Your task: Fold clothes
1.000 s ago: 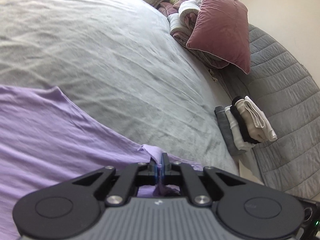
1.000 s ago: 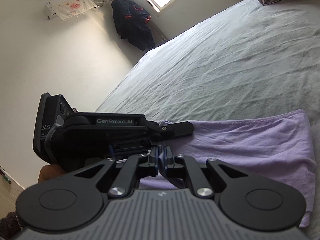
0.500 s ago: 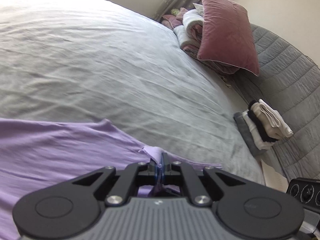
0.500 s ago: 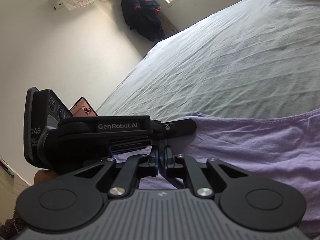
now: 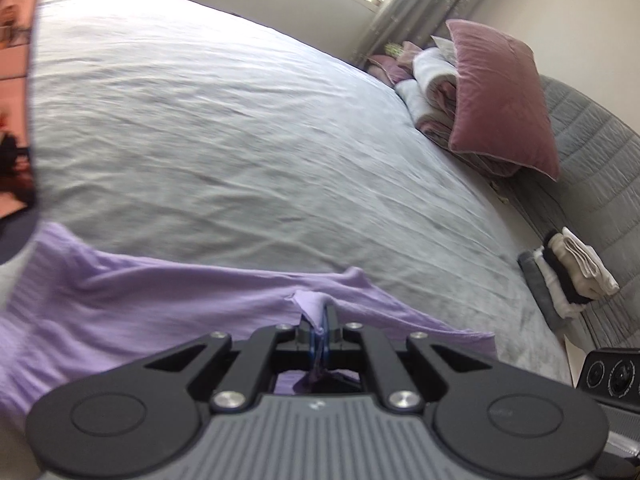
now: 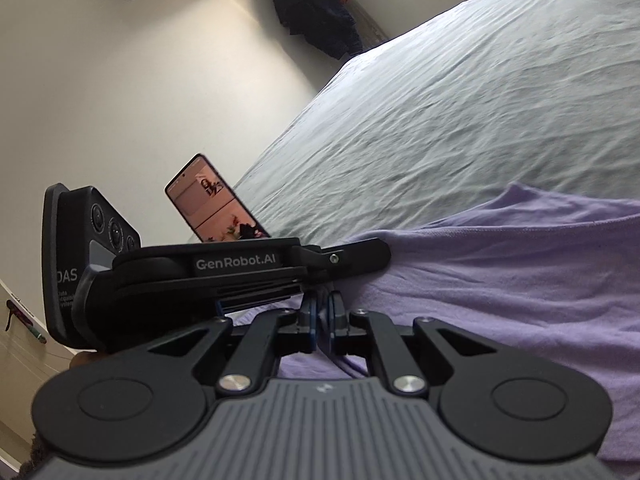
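Left wrist view: the black two-finger left gripper (image 5: 320, 330) has its jaws pressed together on a small raised fold of the thin lilac knit garment (image 5: 160, 300), which lies spread across the near part of the wide bed covered in a wrinkled pale grey sheet (image 5: 240, 128). A dusty-pink velvet pillow (image 5: 500, 100) leans on rolled pink and white bedding (image 5: 432, 80) at the far right, against a quilted grey headboard (image 5: 592, 168). A small stack of folded grey, white, black and cream clothes (image 5: 568, 276) sits near the bed's right edge, well apart from the garment. Right wrist view: the black two-finger right gripper (image 6: 320, 320) has its jaws closed on the lilac garment's (image 6: 500, 280) near edge; the cloth stretches away to the right over the grey sheet (image 6: 460, 100). The left gripper's body, marked "GenRobot.AI" (image 6: 236, 263), lies crosswise just beyond, its tip on the same cloth. A lit smartphone (image 6: 216, 200) stands tilted behind it. A dark coat (image 6: 316, 8) hangs on the cream wall (image 6: 140, 100).
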Motion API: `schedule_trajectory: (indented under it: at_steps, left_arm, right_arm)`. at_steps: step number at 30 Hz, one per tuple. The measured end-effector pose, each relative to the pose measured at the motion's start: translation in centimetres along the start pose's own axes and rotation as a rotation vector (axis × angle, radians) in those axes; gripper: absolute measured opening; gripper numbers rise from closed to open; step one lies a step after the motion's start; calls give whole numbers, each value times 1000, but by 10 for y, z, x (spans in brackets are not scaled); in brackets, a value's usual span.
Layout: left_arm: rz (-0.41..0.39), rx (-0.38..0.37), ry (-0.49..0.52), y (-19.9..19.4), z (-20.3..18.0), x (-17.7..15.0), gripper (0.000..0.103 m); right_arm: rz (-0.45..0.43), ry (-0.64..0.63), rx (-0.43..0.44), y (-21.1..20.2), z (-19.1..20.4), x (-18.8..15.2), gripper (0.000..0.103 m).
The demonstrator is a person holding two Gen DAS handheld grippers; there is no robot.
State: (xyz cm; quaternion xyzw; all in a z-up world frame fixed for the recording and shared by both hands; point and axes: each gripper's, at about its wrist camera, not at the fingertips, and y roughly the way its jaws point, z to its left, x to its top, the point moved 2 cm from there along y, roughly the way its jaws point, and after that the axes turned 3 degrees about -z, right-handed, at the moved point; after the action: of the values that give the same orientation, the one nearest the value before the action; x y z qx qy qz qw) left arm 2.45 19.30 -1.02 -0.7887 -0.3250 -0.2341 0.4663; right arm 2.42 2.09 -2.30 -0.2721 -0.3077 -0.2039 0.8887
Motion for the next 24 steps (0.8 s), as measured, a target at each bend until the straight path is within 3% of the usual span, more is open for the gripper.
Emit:
schedule_trajectory:
  at_steps: [10,24]
  left_arm:
    - [-49,77,40,-31,56,0,3]
    - [-54,176,81,-50,95,5,2]
  right_arm:
    - [34,-1,49,48,29,-22,7]
    - [77,31,81,94,46,-46,7]
